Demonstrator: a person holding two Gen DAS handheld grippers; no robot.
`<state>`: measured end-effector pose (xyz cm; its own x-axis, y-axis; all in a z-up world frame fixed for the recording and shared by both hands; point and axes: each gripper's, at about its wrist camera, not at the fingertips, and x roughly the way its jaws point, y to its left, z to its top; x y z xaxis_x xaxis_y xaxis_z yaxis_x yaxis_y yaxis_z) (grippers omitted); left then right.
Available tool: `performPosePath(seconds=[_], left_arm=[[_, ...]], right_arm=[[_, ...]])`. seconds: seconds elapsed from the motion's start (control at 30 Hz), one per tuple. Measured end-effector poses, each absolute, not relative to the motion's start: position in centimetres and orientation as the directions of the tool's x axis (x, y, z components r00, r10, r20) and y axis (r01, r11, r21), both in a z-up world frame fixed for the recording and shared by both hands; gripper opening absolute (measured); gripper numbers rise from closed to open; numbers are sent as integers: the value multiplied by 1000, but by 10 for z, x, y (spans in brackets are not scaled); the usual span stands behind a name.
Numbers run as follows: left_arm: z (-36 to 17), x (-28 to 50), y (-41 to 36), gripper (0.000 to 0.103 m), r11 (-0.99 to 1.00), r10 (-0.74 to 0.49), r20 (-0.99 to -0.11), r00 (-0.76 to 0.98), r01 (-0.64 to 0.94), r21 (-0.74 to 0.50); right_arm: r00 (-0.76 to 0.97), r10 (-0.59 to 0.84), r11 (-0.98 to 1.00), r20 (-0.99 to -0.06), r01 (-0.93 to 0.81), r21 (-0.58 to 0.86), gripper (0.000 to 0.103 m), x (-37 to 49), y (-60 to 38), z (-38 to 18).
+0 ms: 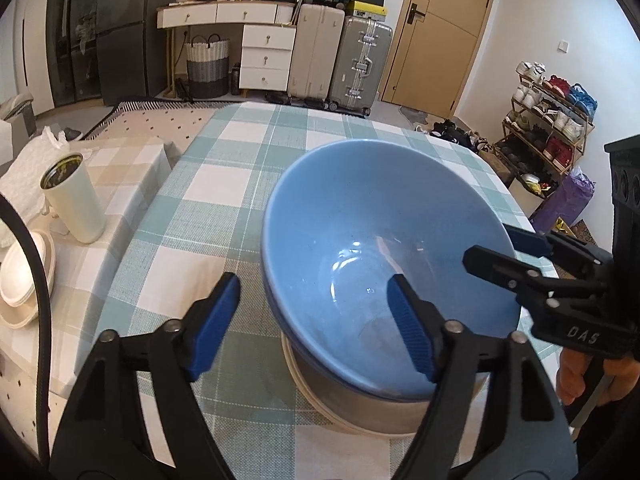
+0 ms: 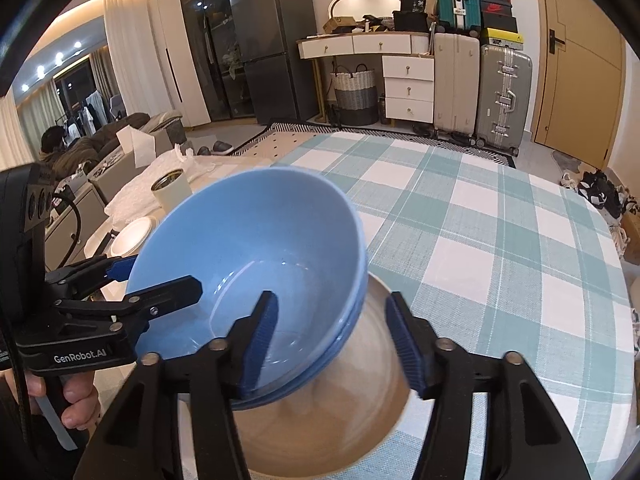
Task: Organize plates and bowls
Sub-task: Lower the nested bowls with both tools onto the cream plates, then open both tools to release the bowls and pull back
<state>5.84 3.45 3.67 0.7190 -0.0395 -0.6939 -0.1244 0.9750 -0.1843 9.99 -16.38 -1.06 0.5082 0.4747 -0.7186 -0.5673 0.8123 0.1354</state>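
Blue bowl [image 1: 384, 248] nested in a beige bowl [image 2: 320, 420], that one mostly hidden. Left gripper [image 1: 316, 324] and right gripper [image 2: 334, 344] both spread, straddling opposite rims without pinching.

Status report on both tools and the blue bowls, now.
Left tool open astride blue bowl rim. Right tool open, same. Bowls stacked, tilted, on beige bowl. Nothing obstructing.

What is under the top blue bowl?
Under the top blue bowl more blue rims show, nested, on a beige dish. Their number and the dish's middle are covered.
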Motion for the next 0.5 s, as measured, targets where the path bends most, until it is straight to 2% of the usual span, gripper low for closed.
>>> performPosePath(seconds=[0.03, 0.1, 0.17, 0.2, 0.23, 0.5], left_arm=[[38, 56, 35, 75, 976, -39, -689, 724, -119, -180], [40, 53, 36, 79, 981, -30, -679, 734, -108, -161], [43, 48, 37, 83, 985, -12, -660, 752, -106, -139], [44, 46, 37, 88, 986, -7, -650, 760, -103, -132], [45, 43, 37, 102, 987, -5, -637, 771, -97, -126], [50, 11, 31, 101, 995, 7, -530, 848, -57, -79]], right_arm=[[515, 479, 814, -711, -564, 140, 73, 100, -168, -9], [524, 489, 815, -697, -559, 152, 87, 99, -177, -5], [534, 492, 820, -688, -551, 158, 93, 98, -185, -3], [545, 494, 822, -677, -547, 159, 97, 97, -189, -2], [557, 493, 825, -668, -544, 156, 99, 95, -193, -1], [624, 526, 823, -578, -545, 160, 102, 67, -226, -3]])
